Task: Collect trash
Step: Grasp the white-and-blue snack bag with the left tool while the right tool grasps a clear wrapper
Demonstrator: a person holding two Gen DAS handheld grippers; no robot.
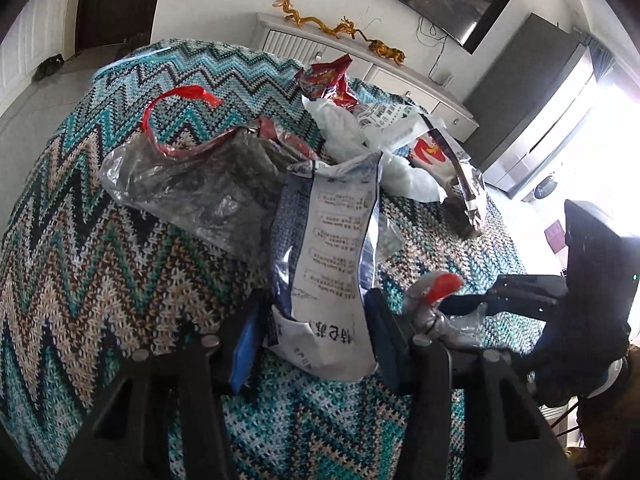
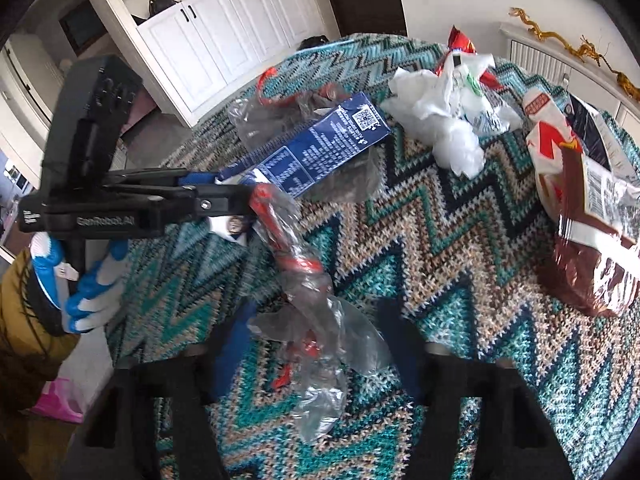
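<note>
Trash lies on a zigzag-knit cloth (image 1: pixel 80 240). In the left wrist view a blue-and-white printed packet (image 1: pixel 328 264) stands between the fingers of my left gripper (image 1: pixel 316 320), which looks closed on its lower end. In the right wrist view the same packet (image 2: pixel 312 152) sticks out from the left gripper (image 2: pixel 224 196). A clear wrapper with red print (image 2: pixel 316 320) lies between the open fingers of my right gripper (image 2: pixel 316 332), untouched by them. The right gripper (image 1: pixel 460 304) shows at right in the left wrist view.
A clear bag with a red strip (image 1: pixel 192 176), crumpled white plastic (image 2: pixel 440 120), a red snack bag (image 1: pixel 332 80) and a brown-and-white bag (image 2: pixel 580 216) lie further back. A white cabinet (image 1: pixel 360 56) stands behind. White cupboards (image 2: pixel 224 40) stand at far left.
</note>
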